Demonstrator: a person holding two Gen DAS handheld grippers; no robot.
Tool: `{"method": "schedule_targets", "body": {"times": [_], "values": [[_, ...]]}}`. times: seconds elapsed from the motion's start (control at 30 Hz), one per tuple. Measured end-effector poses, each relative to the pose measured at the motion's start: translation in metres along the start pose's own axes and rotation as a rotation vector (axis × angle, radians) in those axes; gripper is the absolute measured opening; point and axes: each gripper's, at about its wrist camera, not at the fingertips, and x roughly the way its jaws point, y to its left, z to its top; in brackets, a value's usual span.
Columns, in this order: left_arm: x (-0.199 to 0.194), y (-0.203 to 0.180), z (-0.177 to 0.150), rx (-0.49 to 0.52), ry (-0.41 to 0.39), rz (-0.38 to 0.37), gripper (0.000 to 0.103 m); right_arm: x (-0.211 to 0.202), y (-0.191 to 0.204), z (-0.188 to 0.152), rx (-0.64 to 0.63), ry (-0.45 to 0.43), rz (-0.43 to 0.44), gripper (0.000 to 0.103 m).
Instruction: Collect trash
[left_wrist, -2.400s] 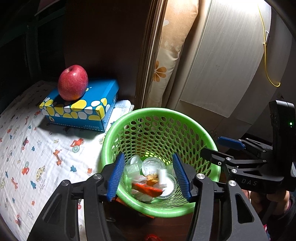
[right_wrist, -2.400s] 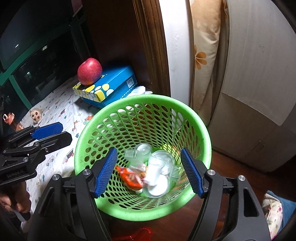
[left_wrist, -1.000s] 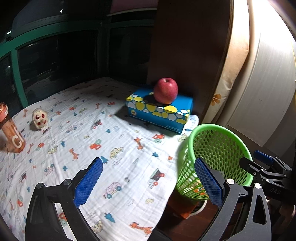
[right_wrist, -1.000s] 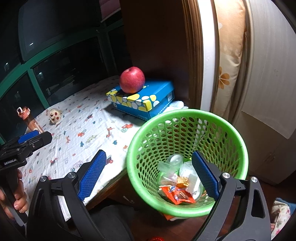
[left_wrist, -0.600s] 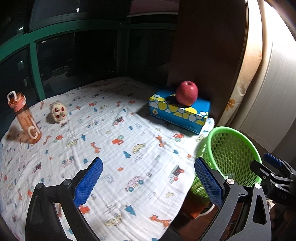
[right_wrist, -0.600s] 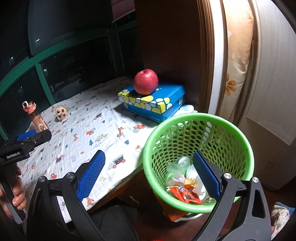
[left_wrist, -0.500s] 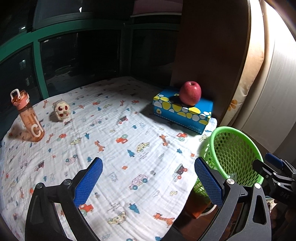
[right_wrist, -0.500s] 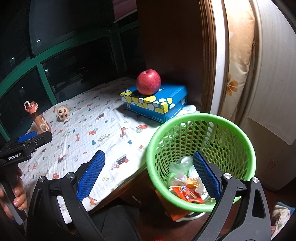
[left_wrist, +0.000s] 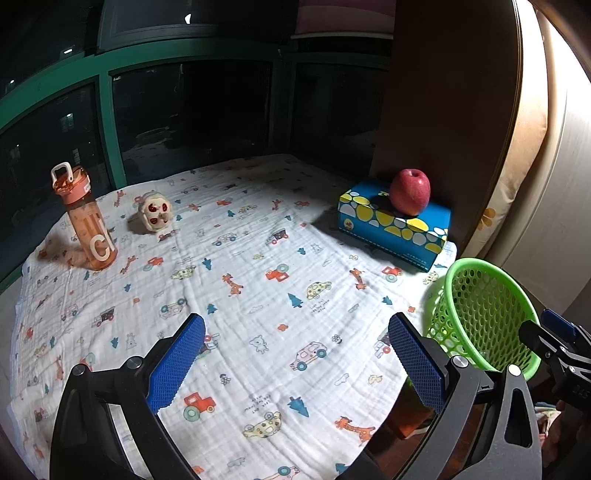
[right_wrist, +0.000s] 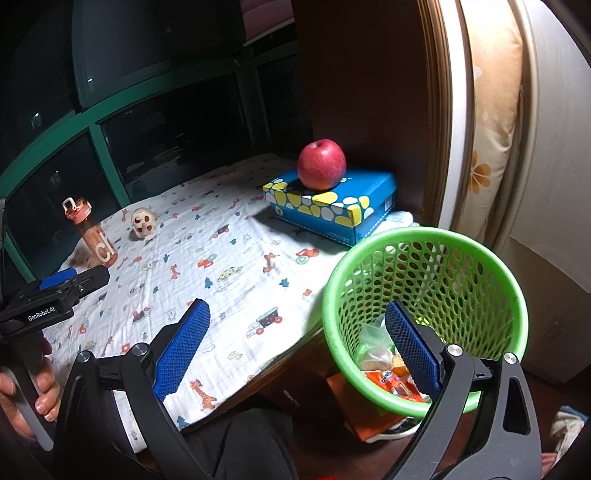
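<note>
Sitting right of both gaping tongs (right_wrist: 295, 347): trash-filled basket (right_wrist: 424, 236).

A white cartoon-printed cloth (left_wrist: 258, 295) covers the counter. On it: an orange plastic water bottle (left_wrist: 86, 221) far left, a small cream skull-like toy (left_wrist: 155, 216) beside it, a blue spotted tissue box (left_wrist: 393, 225) upper right.

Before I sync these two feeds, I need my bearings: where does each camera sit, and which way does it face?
Left wrist: on the left gripper, looking across the printed white cloth toward the dark windows; its open blue-padded fingers show, with the right gripper at the edge.
Right wrist: on the right gripper, above the green mesh plastic basket holding wrappers; the left gripper and a hand show.
Shared: basket, red apple on the blue spotted box, orange bottle.
</note>
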Motion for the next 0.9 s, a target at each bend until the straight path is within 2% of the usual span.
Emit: {"method": "schedule_targets", "body": {"times": [0.13,0.43,0.9], "values": [[-0.005,0.004,-0.002,-0.011,-0.02,0.01,0.096,0.001,0.004,-0.001,-0.011,0.001,0.007,0.095],[-0.013,0.002,-0.003,0.016,-0.056,0.087,0.096,0.002,0.012,-0.001,-0.026,-0.004,0.031,0.095],[-0.015,0.0,-0.006,0.032,-0.059,0.108,0.096,0.003,0.018,-0.001,-0.045,-0.006,0.046,0.095]]}}
